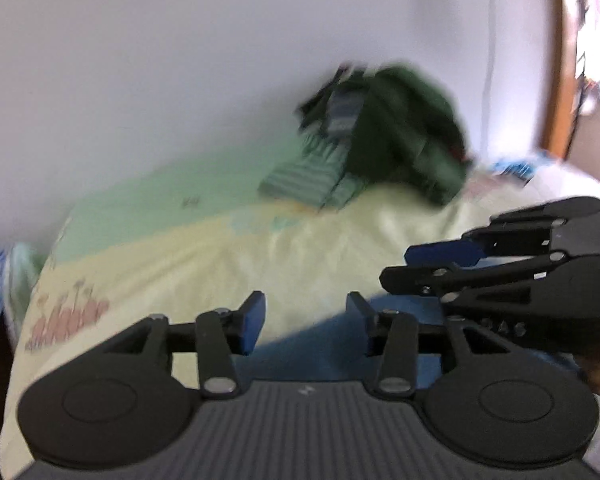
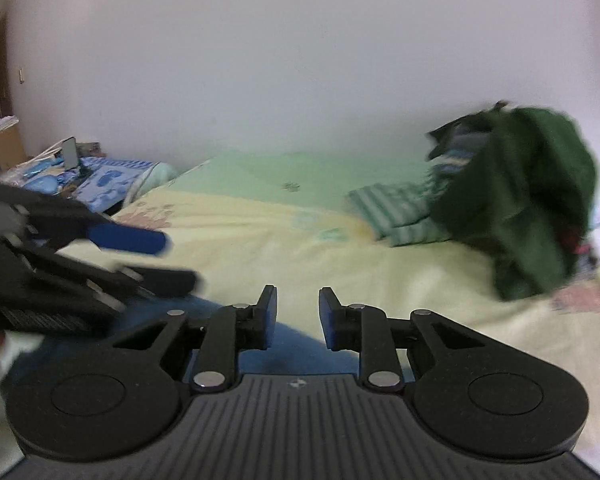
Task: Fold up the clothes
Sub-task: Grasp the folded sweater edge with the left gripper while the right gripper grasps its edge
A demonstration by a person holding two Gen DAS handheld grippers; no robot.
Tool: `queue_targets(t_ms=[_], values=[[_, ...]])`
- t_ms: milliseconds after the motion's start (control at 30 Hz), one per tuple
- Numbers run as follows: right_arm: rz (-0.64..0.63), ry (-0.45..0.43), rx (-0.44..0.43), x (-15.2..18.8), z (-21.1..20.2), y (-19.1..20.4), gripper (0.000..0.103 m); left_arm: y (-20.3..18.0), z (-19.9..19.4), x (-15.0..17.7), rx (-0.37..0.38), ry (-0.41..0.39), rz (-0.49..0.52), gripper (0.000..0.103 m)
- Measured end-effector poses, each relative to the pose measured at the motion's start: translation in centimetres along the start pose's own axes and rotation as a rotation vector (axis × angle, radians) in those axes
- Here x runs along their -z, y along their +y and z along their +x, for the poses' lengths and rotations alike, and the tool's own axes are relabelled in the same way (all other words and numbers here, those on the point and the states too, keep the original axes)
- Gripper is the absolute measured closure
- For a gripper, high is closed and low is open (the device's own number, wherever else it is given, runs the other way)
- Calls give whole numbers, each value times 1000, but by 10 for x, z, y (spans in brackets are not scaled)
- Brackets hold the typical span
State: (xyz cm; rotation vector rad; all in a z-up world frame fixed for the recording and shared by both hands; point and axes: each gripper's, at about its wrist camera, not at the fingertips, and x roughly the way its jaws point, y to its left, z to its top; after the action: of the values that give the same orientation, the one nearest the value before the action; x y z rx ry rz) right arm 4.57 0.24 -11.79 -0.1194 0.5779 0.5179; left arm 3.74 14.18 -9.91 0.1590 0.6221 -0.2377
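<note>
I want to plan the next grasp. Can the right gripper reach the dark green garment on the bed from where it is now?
Probably yes. The right gripper is open and empty, and only bare bedspread lies between it and the green garment, which sits ahead to its right.

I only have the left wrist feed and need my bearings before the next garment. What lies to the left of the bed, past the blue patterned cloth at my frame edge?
Observer: A cluttered side surface with a phone standing upright on it.
Operator: Is the right gripper open? I only see it side-on.
Observer: Yes, the right gripper is open and holds nothing.
Operator: Anything showing under the dark green garment?
Observer: The dark green garment has red fabric showing at its right edge, near the bedsheet.
</note>
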Motion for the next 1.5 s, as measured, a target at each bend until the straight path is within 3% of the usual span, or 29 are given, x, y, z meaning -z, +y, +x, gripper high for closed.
queue_targets(t_ms=[133, 233, 300, 367, 533, 633, 900, 1033, 1133, 1200, 1300, 1400, 1500], values=[[-11, 51, 6, 5, 16, 6, 79, -2, 11, 11, -19, 14, 11, 59], [70, -31, 61, 0, -11, -15, 81, -1, 2, 9, -19, 3, 20, 59], [153, -22, 89, 7, -26, -34, 80, 3, -6, 11, -10, -13, -8, 54], [224, 14, 74, 21, -30, -45, 81, 2, -4, 21, -19, -9, -7, 54], [224, -21, 73, 40, -32, -44, 81, -14, -5, 26, -61, -24, 63, 55], [266, -54, 52, 35, -66, -48, 80, -1, -29, 24, -26, -25, -8, 55], [209, 71, 63, 80, -95, -17, 80, -4, -58, 55, 11, 25, -61, 57], [193, 61, 89, 89, -99, -6, 79, -15, -60, 67, 5, 17, -23, 54], [131, 64, 97, 84, -107, -1, 81, -7, -69, 66, 23, 25, -60, 54], [170, 22, 127, 79, -121, -10, 77, -2, -75, 66, 35, 30, -84, 51], [282, 64, 138, 84, -126, -30, 63, 6, -83, 66, 53, 37, -121, 33], [353, 52, 147, 89, -127, -43, 60, 13, -89, 69, 73, 56, -172, 33], [454, 79, 62, 94, -113, -54, 57, 17, -88, 75, 104, 95, -257, 33]])
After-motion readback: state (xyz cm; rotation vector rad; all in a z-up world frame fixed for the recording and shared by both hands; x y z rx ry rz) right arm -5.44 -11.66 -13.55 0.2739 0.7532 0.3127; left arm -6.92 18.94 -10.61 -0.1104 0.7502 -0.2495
